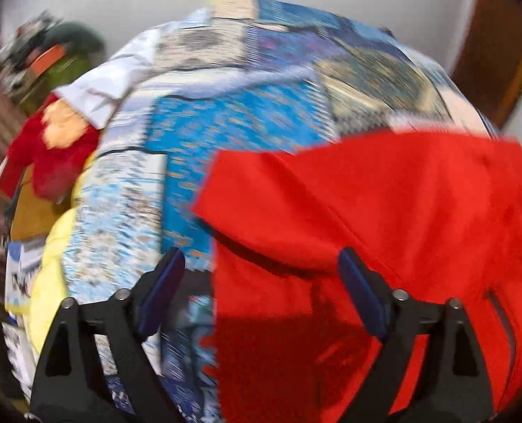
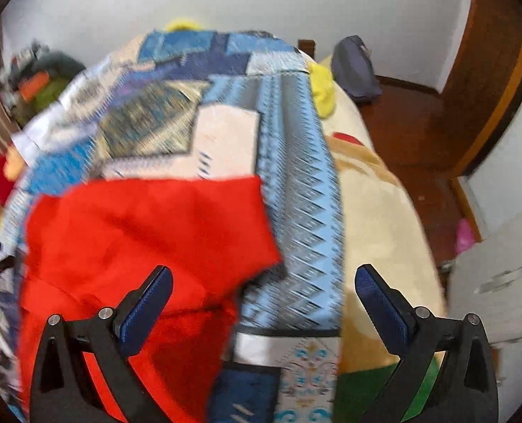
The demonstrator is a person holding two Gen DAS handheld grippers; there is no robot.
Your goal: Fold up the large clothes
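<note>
step: a fold looks just laid; both tools hang above the cloth with nothing between the pads.
red garment (image 1: 384, 218): one, lower right of the left view, lower left of the right view (image 2: 137, 232), lying on the patchwork cover (image 1: 225, 123) of the bed.
left tool (image 1: 261, 275): jaws apart, empty.
right tool (image 2: 264, 289): jaws wide apart, empty.
next: judged, pick a free edge of the garment, clamp it and fold again.
count: two tools, one red garment, one red toy (image 1: 49, 162) at left.
</note>
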